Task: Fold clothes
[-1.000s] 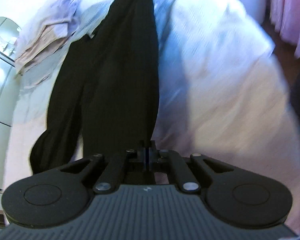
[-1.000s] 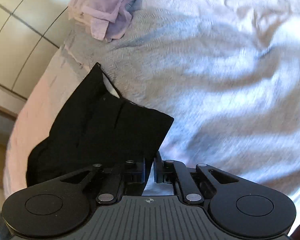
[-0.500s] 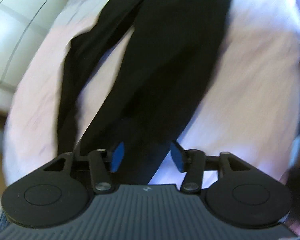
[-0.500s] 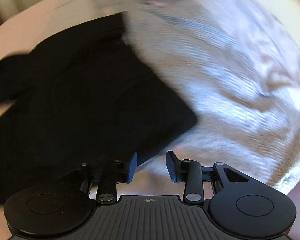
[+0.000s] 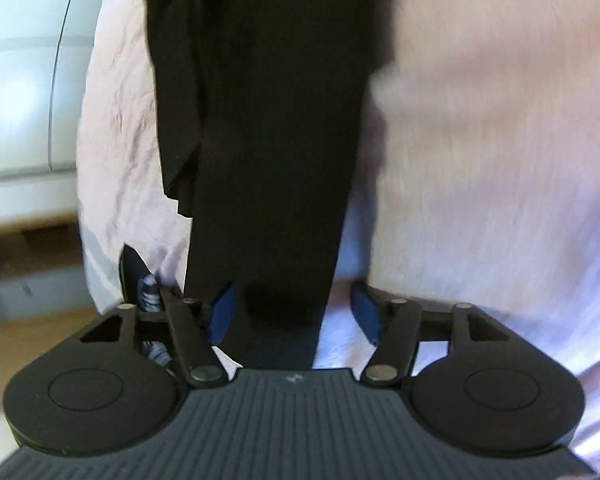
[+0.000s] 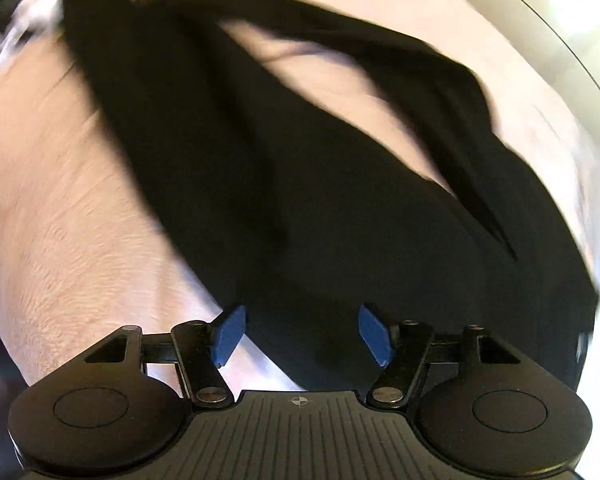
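A long black garment (image 5: 276, 128) lies stretched on a pale bed cover (image 5: 480, 168), running from the top of the left wrist view down to the fingers. My left gripper (image 5: 294, 314) straddles its narrow end; the jaws are closing, and the blue pads (image 5: 224, 312) stand clear of the cloth. In the right wrist view the black garment (image 6: 340, 220) spreads wide and blurred. My right gripper (image 6: 302, 334) hangs over its near edge with its jaws opening, the cloth below and between the pads (image 6: 374, 334) but not pinched.
The bed's left edge (image 5: 90, 208) drops to a wooden floor (image 5: 28, 340), with white cabinet doors (image 5: 24, 80) beyond. Something dark with white stripes, perhaps a shoe (image 5: 150, 296), shows by the left fingers. A pale wall panel (image 6: 560, 8) sits at the right view's top right.
Both grippers were shut on the black garment a second ago and now stand open. Both have swept across the bed, and the right view has rolled round strongly. The garment now lies stretched out.
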Tool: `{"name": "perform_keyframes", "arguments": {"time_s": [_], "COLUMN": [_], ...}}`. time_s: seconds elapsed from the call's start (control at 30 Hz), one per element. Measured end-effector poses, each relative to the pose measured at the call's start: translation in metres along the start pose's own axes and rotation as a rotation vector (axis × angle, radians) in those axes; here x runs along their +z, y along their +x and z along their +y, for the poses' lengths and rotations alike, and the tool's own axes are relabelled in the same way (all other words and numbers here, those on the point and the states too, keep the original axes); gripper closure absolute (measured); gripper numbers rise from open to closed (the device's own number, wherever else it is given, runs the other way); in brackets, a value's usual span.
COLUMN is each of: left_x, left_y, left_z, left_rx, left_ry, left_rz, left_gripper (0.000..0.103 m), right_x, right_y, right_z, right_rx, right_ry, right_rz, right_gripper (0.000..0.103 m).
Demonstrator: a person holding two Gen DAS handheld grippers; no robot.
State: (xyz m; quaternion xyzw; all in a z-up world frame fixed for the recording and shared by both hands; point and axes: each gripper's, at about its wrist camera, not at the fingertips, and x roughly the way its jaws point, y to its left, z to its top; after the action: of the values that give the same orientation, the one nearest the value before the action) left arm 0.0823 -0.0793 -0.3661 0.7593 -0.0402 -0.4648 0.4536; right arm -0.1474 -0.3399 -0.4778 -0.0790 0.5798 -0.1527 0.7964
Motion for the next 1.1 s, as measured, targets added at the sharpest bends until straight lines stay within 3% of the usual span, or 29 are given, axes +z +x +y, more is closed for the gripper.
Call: {"name": "perform_keyframes", "arguments": {"time_s": [0.03,0.07,0.23,0.27,0.3,0.4,0.5,0.6,0.63,0.67,0.73,0.8,0.83,0.93,1.03,1.1], "left_x": [-0.007,-0.015,-0.033,-0.037,-0.041,-0.050,-0.049,-0.044,-0.045,-0.048,-0.056,-0.064,-0.066,-0.066,-0.046,-0.024], "left_y": [0.003,0.002,-0.044,-0.060,-0.075,-0.109,-0.118,-0.116,-0.117,-0.118,-0.123,-0.131,-0.134,-0.117,-0.089,-0.069], "left_z": [0.002,0.007,0.037,0.035,0.032,0.007,-0.029,-0.043,-0.039,-0.030,-0.012,0.009,0.019,0.057,0.089,0.108], "left_rx": [-0.002,-0.013,-0.046,-0.060,-0.079,-0.165,-0.262,-0.313,-0.324,-0.337,-0.349,-0.343,-0.331,-0.262,-0.205,-0.174], "left_ry": [-0.013,-0.051,-0.217,-0.227,-0.236,-0.252,-0.230,-0.201,-0.229,-0.276,-0.369,-0.450,-0.477,-0.523,-0.558,-0.574], "left_rz": [-0.007,-0.010,-0.045,-0.048,-0.050,-0.015,0.007,0.042,0.057,0.068,0.085,0.084,0.075,0.037,-0.023,-0.075], "left_gripper": [0.070,0.098,0.100,0.101,0.101,0.100,0.099,0.084,0.083,0.081,0.074,0.067,0.066,0.062,0.057,0.044], "right_x": [0.005,0.010,0.018,0.018,0.016,0.009,0.000,-0.004,-0.003,-0.001,0.001,0.006,0.008,0.021,0.041,0.053], "right_y": [0.007,0.013,0.037,0.040,0.037,0.022,0.011,0.003,-0.003,-0.009,-0.021,-0.032,-0.038,-0.046,-0.043,-0.042], "right_z": [0.012,0.024,0.047,0.047,0.045,0.055,0.068,0.067,0.063,0.060,0.052,0.039,0.033,0.012,-0.016,-0.031], "right_rx": [-0.013,-0.027,-0.097,-0.095,-0.070,-0.046,-0.014,0.003,0.010,0.019,0.026,0.007,-0.003,-0.051,-0.098,-0.128], "right_ry": [-0.060,-0.119,-0.261,-0.264,-0.247,-0.223,-0.218,-0.196,-0.188,-0.185,-0.180,-0.147,-0.130,-0.060,0.011,0.051], "right_rz": [0.007,0.014,0.049,0.062,0.075,0.089,0.100,0.092,0.087,0.081,0.094,0.093,0.093,0.100,0.105,0.104], "right_gripper": [0.036,0.036,0.038,0.067,0.103,0.103,0.103,0.103,0.103,0.099,0.082,0.039,0.034,0.032,0.032,0.032]}}
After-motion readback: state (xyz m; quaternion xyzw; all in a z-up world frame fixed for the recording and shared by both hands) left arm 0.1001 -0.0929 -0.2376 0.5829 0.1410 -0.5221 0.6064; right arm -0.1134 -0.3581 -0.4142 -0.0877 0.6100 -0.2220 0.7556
